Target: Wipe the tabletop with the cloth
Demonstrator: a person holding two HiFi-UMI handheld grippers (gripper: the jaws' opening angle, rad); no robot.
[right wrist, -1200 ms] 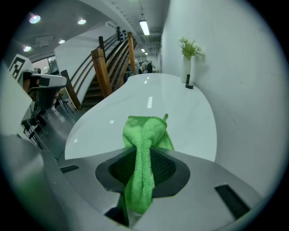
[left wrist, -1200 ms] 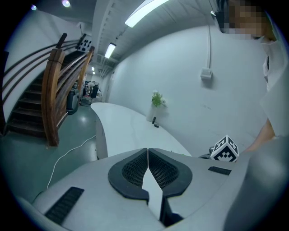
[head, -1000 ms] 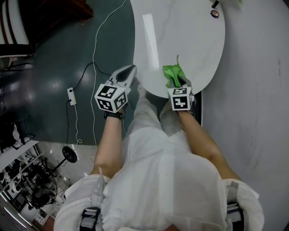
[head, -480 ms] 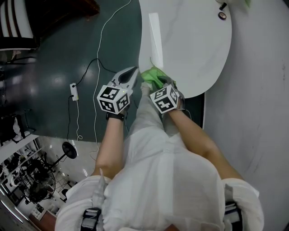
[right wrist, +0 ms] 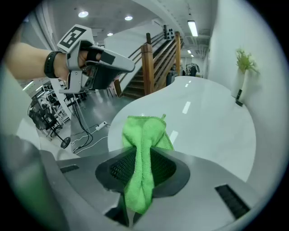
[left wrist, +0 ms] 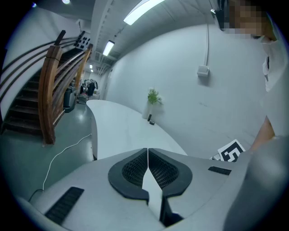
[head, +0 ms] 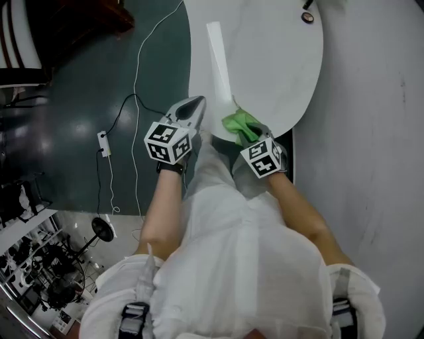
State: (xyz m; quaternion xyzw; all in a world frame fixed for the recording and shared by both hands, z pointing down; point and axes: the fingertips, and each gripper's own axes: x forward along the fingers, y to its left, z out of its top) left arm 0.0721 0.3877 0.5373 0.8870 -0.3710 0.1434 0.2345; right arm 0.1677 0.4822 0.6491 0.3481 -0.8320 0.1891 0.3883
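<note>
A green cloth (head: 240, 126) lies bunched on the near edge of the white oval tabletop (head: 265, 59). My right gripper (head: 250, 136) is shut on it; in the right gripper view the green cloth (right wrist: 143, 149) runs folded between the jaws and spreads onto the tabletop (right wrist: 212, 122) ahead. My left gripper (head: 194, 104) is shut on nothing and hovers just off the table's left near edge, beside the cloth. Its jaws meet over the tabletop (left wrist: 122, 126) in the left gripper view. The left gripper (right wrist: 101, 61) also shows at the upper left of the right gripper view.
Small dark objects (head: 307, 16) sit at the table's far end by a plant (right wrist: 244, 61). A white cable and power strip (head: 104, 142) lie on the dark green floor to the left. A wooden staircase (left wrist: 49, 90) stands beyond. The person's legs are under the near edge.
The right gripper swept the cloth left along the table's near edge, then back to the right. The left gripper stayed beside the edge, shut.
</note>
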